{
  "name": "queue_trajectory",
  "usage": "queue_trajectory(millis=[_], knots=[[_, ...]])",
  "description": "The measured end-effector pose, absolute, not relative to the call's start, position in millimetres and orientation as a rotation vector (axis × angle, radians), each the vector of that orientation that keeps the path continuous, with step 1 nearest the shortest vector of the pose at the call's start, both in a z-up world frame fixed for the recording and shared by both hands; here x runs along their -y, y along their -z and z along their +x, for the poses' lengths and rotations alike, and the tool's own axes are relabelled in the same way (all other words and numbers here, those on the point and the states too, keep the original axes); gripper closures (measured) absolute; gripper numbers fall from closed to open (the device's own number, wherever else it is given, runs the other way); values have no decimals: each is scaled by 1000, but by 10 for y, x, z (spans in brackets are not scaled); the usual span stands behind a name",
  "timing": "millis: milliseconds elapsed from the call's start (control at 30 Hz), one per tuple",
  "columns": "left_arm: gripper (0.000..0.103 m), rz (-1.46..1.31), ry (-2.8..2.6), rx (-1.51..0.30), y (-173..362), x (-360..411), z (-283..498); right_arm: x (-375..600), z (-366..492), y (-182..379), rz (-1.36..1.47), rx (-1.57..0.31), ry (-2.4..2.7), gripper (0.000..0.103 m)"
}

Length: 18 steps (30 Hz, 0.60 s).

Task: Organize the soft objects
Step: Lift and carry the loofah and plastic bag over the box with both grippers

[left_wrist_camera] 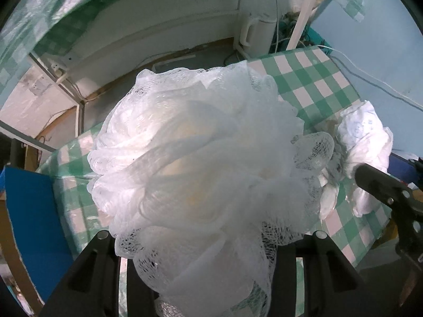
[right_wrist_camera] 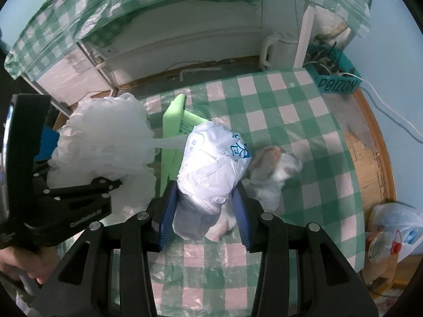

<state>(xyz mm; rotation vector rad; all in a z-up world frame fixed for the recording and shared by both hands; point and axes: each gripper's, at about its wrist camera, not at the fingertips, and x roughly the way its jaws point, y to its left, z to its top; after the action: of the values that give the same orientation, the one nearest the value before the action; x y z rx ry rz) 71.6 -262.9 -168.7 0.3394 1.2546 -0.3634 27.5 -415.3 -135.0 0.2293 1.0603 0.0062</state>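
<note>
My left gripper (left_wrist_camera: 211, 240) is shut on a white mesh bath pouf (left_wrist_camera: 201, 163), which fills the left wrist view and hides the fingertips; it also shows at the left of the right wrist view (right_wrist_camera: 105, 142). My right gripper (right_wrist_camera: 205, 206) is shut on a crumpled white plastic bag with blue print (right_wrist_camera: 211, 169), held above the checked table; the bag shows in the left wrist view (left_wrist_camera: 364, 142). A blurred white and orange soft object (right_wrist_camera: 272, 169) lies on the table just right of the bag.
The table wears a green and white checked cloth (right_wrist_camera: 290, 111). A light green foam piece (right_wrist_camera: 174, 121) lies behind the bag. A teal box with cables (right_wrist_camera: 335, 79) stands at the far right corner. A white kettle (right_wrist_camera: 275, 50) stands beyond. A bag of items (right_wrist_camera: 391, 232) sits at the right.
</note>
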Motion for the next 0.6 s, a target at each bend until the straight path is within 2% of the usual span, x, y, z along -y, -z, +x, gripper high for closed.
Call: queue_trajectory(millis=[600], knots=[[60, 310, 306, -1158, 1210, 2142, 502, 3834, 196, 1117, 170, -1022, -64, 62]])
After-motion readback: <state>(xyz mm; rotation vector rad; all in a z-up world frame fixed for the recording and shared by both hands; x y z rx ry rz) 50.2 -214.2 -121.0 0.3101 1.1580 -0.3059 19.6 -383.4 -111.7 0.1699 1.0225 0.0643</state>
